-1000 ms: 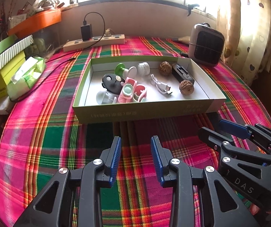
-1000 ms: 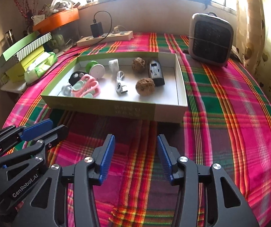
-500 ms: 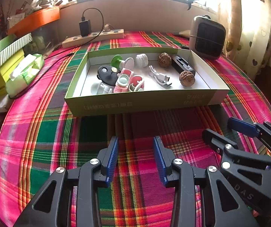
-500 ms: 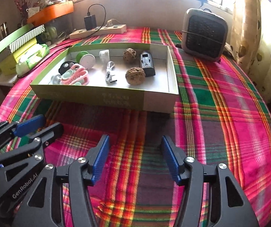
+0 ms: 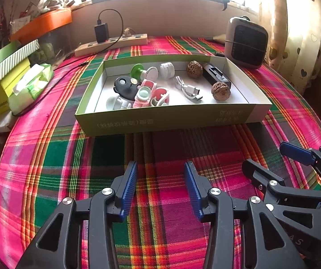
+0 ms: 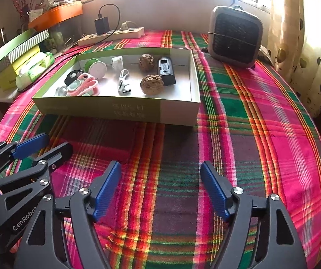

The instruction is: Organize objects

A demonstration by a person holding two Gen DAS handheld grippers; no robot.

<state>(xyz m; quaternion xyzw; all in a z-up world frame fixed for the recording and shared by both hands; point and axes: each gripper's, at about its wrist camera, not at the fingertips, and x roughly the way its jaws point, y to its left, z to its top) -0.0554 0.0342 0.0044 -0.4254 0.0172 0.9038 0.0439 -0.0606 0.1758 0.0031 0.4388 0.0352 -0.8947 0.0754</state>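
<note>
**Q:** Where do the things stand, and what could go wrong?

**A:** Everything small sits inside the green tray (image 5: 171,121), on the plaid surface (image 5: 48,157) ahead of me. Two walnuts (image 5: 221,91), a white cable (image 5: 188,88), a black battery block (image 5: 216,77), a green-and-white spool (image 5: 143,72), a white cap (image 5: 167,70); at the left end a tight knot of pink clips (image 5: 151,94) against a black round piece (image 5: 124,84). My left hand-held gripper (image 5: 159,179) is empty, its jaws just opened to a moderate gap. My right hand-held gripper (image 6: 160,180) is empty too, just spread much wider. Both hover short of the tray's near wall.

Risks, as I judge them: the near wall stands between me and the contents, so a low reach could catch the rim and shove the light tray. The walnuts are round and hard; a pinch off-centre may squirt one away. In the left cluster, closing on one clip likely drags a neighbour. The cable is limp and may snag.

**Q:** What can't you make out?

**A:** How the clips interlock, and what the pale piece (image 5: 115,103) beneath them is. The wall print reads upside down and blurred. The window glare washes out the sill. The two views crop each other's gripper at the frame edge. Where the items should end up I cannot tell.
</note>
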